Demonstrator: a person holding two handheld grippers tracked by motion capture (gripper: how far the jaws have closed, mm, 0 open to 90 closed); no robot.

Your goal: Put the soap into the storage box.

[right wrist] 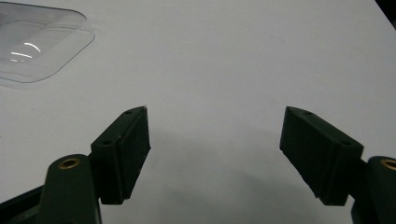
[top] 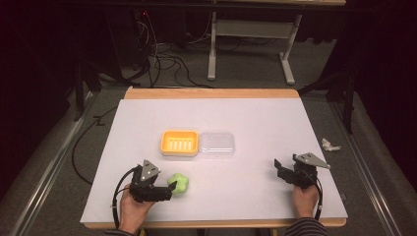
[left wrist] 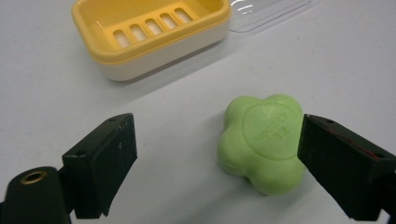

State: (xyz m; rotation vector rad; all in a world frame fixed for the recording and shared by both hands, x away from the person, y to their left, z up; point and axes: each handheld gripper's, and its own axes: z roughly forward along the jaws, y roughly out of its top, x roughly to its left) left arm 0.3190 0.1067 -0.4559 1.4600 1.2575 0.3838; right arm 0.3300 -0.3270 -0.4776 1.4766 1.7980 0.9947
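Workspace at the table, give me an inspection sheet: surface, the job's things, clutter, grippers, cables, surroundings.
Surface: white sheet over a wooden table, flat.
Job's things: green flower-shaped soap bar lying flat near the left front; yellow slotted plastic soap dish at mid-table, nothing in it; clear plastic lid beside the dish, on its right in the high view.
Clutter: nothing seen on the sheet.
Grippers: left gripper open, soap between its jaws, close against one jaw; right gripper open over bare sheet.
Cables: black cable trailing from the left gripper; floor cables behind the table.
Surroundings: grey carpet, white table frame, crumpled white scrap on the floor.
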